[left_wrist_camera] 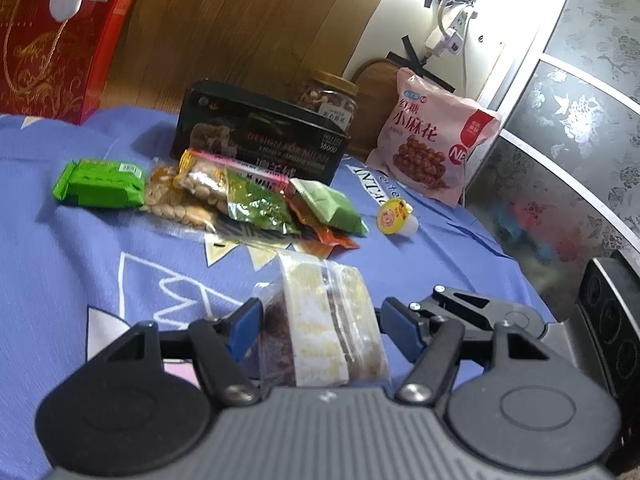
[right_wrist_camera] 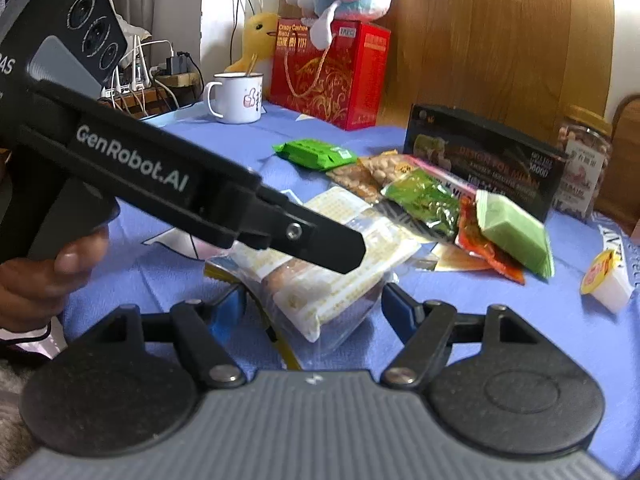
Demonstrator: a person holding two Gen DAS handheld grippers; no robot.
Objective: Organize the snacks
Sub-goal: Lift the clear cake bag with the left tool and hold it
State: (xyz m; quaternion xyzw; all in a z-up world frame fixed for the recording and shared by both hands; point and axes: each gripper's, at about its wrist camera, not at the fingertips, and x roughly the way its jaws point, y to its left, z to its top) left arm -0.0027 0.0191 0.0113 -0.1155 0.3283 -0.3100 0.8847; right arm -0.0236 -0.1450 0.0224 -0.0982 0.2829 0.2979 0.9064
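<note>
Pinches, between the blue pads of the left gripper, a clear plastic packet of pale yellow-dotted wrapping with dark brown snacks inside, fingers roughly half spread and one pad against each side. Rests low over the blue printed tablecloth, packet at the near edge of the table, just in front of the loose heap of snacks. Straddles the same packet from the other end with the right gripper, fingers set wide, one blue pad visible through the clear plastic and the other right at the packet's edge; cannot tell whether these pads press or only flank it. Grasps the left gripper's black handle with a bare hand at the left of the right wrist view. Behind, well apart from both grippers: a bright green wrapped bar, a transparent bag of peanuts, a long black printed box, a pink pillow bag of twisted dough snacks, a small yellow-lidded jelly cup and a gold-lidded jar of nuts.
</note>
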